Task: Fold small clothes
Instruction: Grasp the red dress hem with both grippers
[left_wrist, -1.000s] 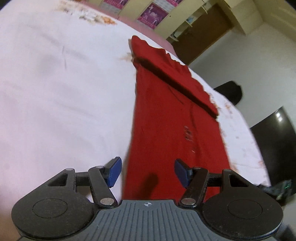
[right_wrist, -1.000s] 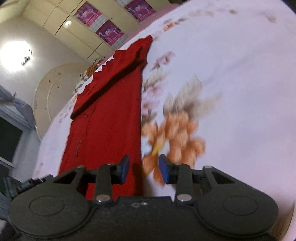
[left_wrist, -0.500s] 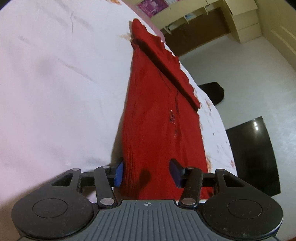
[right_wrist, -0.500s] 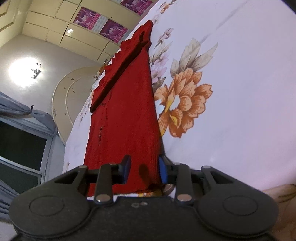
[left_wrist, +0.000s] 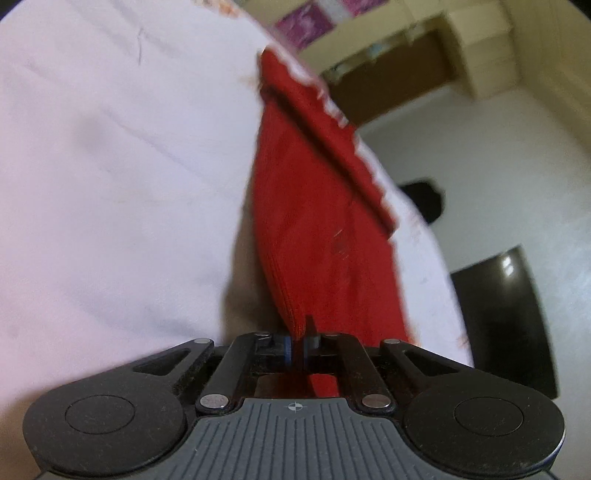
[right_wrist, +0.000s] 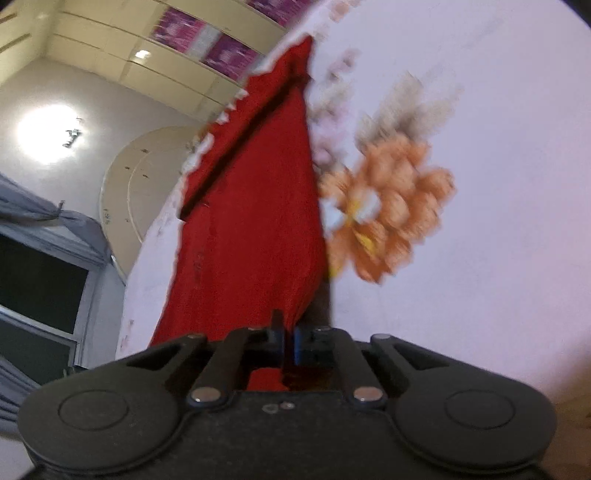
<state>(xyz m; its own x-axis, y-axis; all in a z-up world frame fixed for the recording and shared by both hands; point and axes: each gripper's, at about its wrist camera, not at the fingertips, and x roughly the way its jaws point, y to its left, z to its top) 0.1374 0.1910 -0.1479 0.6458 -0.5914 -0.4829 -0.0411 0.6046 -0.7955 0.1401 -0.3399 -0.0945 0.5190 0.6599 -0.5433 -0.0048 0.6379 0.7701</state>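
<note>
A red knitted garment (left_wrist: 317, 206) lies stretched out on a white bedsheet (left_wrist: 110, 166), with a folded band across its far end. My left gripper (left_wrist: 297, 347) is shut on the garment's near left corner, and red cloth shows between its blue pads. In the right wrist view the same red garment (right_wrist: 251, 206) runs away from me. There my right gripper (right_wrist: 290, 345) is shut on the near right corner, which is bunched and slightly raised off the sheet.
The bedsheet has a large orange flower print (right_wrist: 384, 218) right of the garment. Beyond the bed edge are a black object on the floor (left_wrist: 424, 199), a dark glossy cabinet (left_wrist: 506, 314), cream wardrobes (right_wrist: 177, 48) and a dark window (right_wrist: 37, 280).
Both grippers went from open, astride the garment's near corners, to shut on them. The near edge of the cloth has bunched up and lifted a little.
</note>
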